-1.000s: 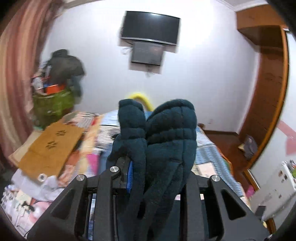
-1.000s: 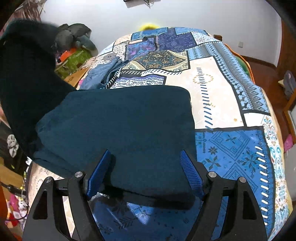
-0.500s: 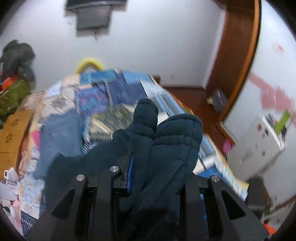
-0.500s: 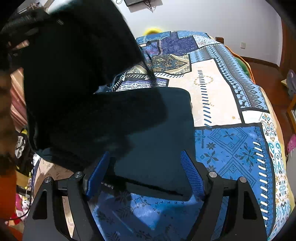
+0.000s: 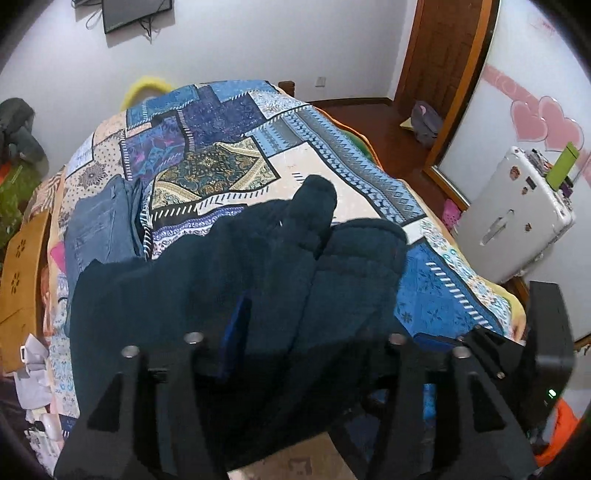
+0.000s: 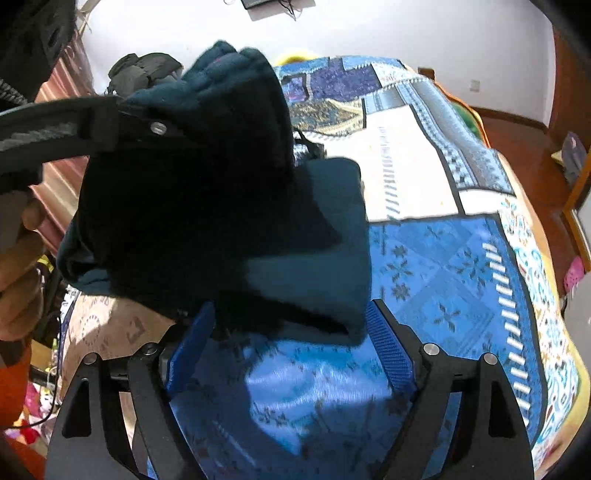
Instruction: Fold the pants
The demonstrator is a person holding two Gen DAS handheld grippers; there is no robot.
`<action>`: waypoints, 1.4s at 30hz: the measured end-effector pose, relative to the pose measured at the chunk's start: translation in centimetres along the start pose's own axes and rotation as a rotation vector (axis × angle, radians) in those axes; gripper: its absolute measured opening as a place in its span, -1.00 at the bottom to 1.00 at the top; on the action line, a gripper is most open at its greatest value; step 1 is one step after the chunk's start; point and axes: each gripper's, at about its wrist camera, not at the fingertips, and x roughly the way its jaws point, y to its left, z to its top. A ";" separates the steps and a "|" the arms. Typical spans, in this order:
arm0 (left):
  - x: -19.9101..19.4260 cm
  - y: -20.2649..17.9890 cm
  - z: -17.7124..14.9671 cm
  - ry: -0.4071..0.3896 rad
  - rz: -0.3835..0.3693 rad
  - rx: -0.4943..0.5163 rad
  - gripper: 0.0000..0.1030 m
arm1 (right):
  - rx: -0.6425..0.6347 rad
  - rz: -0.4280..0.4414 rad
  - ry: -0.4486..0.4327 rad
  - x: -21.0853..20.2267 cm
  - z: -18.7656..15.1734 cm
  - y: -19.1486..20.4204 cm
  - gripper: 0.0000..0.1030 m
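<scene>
Already the dark teal pants are lying half-folded on the bed, the left tool, jaws just opening, is loosing the carried-over fabric, the right tool is hovering open, and smoothing is seemingly remaining.

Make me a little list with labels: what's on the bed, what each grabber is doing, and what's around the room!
Pants: dark teal fleece pants folded over on the bed
Bed: patchwork blue quilt
Left gripper: jaws have just been opening, a bunch of the pants between them
Right gripper: open, at the near edge of the pants, not pinching them
Other clothes: jeans on the far left of the bed
Wall: television
Floor by bed: white suitcase
</scene>
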 end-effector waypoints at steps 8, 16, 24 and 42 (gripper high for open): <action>-4.2 1.5 -0.5 -0.096 -0.024 -0.013 0.84 | -0.013 -0.006 0.007 -0.3 -0.6 0.6 0.58; -6.5 8.9 1.4 -0.196 0.166 -0.096 0.89 | -0.003 -0.003 0.008 -0.2 -0.4 1.2 0.64; -1.0 18.3 4.1 -0.053 0.307 -0.158 0.89 | 0.000 -0.020 0.005 -0.6 0.1 0.8 0.63; 8.2 25.8 -3.6 0.190 0.330 -0.215 1.00 | -0.018 -0.059 0.007 -0.5 1.3 1.4 0.63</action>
